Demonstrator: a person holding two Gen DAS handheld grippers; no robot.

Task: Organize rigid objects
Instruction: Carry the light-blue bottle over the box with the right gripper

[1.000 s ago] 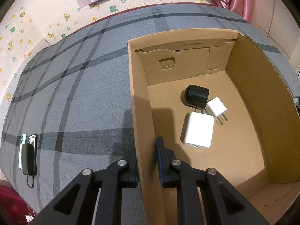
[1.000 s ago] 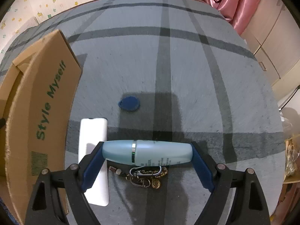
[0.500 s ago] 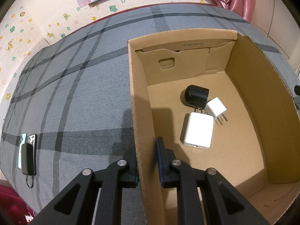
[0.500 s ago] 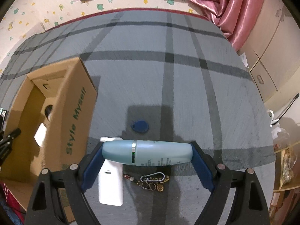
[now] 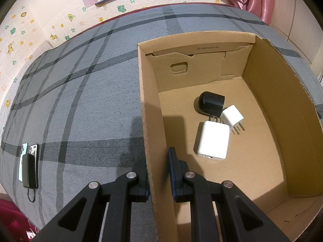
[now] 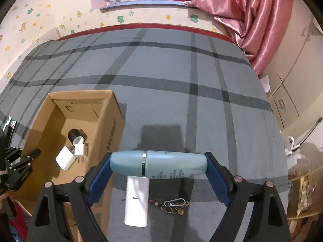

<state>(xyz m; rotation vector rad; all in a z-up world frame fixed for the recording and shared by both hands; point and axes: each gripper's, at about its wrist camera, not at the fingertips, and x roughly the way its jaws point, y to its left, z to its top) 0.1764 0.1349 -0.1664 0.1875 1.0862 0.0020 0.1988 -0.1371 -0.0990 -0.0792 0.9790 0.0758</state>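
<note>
1. Three plugs already lie in the brown cardboard box (image 5: 262, 104): a round black charger (image 5: 211, 104), a small white plug (image 5: 232, 117) and a flat white charger block (image 5: 214, 140). The left gripper (image 5: 158, 173) pinches the box wall.
2. One pale blue plastic bottle (image 6: 159, 165) is clamped in the right gripper (image 6: 159, 173), up above the grey striped bedspread (image 6: 171, 104). A white remote (image 6: 136, 201) and metal keyring (image 6: 173, 204) are left outside. A pink curtain (image 6: 248, 16) hangs by the window.

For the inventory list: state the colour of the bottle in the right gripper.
Pale blue-green bottle, clearest in the right wrist view.
</note>
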